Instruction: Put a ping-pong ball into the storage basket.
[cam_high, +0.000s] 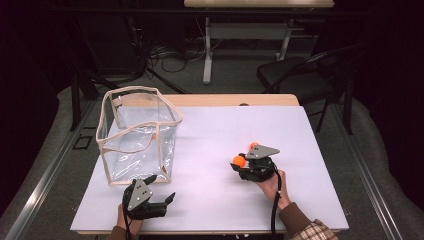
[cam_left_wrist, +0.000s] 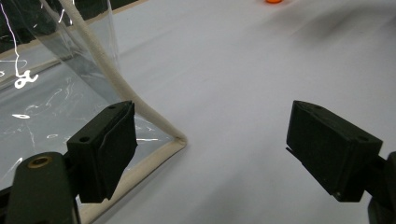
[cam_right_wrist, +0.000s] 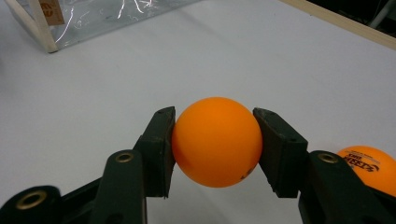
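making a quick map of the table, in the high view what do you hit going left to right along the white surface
clear bag → left gripper, jaws open → held orange ball in the right gripper → second orange ball, peeking out just behind that gripper's grey plate

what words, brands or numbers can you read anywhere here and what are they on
Second orange ball, beside the right gripper: black print, upside down, too small to read for sure.
Held orange ball: a dark mark low on it, mostly hidden, unreadable.
Clear bag: a brown tag with a round emblem, too blurred to read.
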